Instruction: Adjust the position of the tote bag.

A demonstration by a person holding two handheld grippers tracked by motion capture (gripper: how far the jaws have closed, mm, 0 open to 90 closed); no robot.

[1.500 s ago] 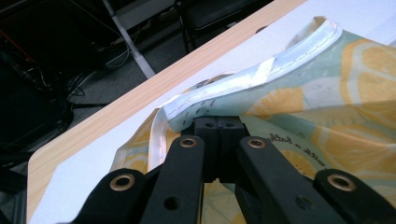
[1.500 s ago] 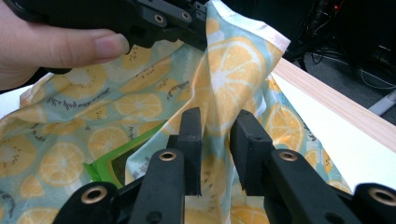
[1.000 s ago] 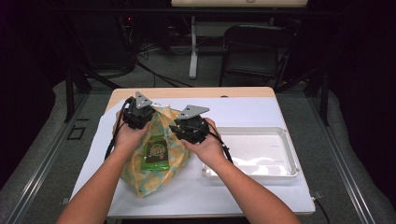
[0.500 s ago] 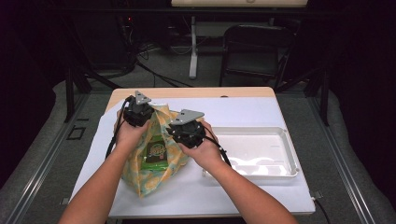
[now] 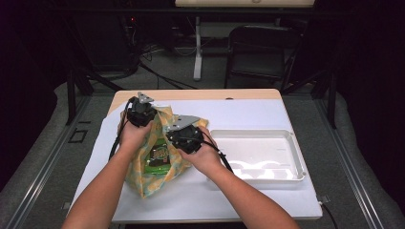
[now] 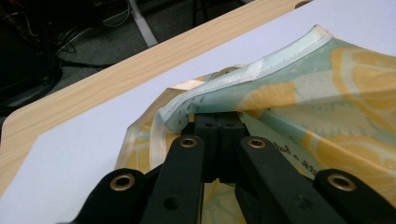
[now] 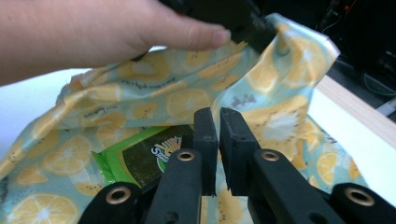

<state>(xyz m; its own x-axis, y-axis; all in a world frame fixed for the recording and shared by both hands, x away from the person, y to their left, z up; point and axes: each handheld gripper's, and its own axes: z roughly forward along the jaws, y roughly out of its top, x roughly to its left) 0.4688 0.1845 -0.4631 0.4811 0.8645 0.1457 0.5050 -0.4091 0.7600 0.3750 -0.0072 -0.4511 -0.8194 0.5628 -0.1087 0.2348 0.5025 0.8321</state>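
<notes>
A lemon-print cloth bag (image 5: pixel 143 177) lies on the white table cover, with a green packet (image 5: pixel 159 156) showing in its mouth. My left gripper (image 5: pixel 144 119) is shut on the bag's far rim (image 6: pixel 243 77) and holds it up. In the right gripper view that hand (image 7: pixel 116 32) pinches the cloth at the top. My right gripper (image 5: pixel 175 141) hovers over the bag's mouth, just above the green packet (image 7: pixel 140 161). The jaws of my right gripper (image 7: pixel 215 116) have just been closing. A narrow gap remains between them, and no cloth clearly sits in it.
A white plastic tray (image 5: pixel 297 160) stands to the right of the bag. The white cover (image 5: pixel 248 112) spans most of the wooden table (image 5: pixel 200 94). A dark chair (image 5: pixel 258 52) and cables stand beyond the far edge.
My right gripper has shifted left over the bag's mouth. The left gripper has come slightly toward the person and lower, still holding the rim.
</notes>
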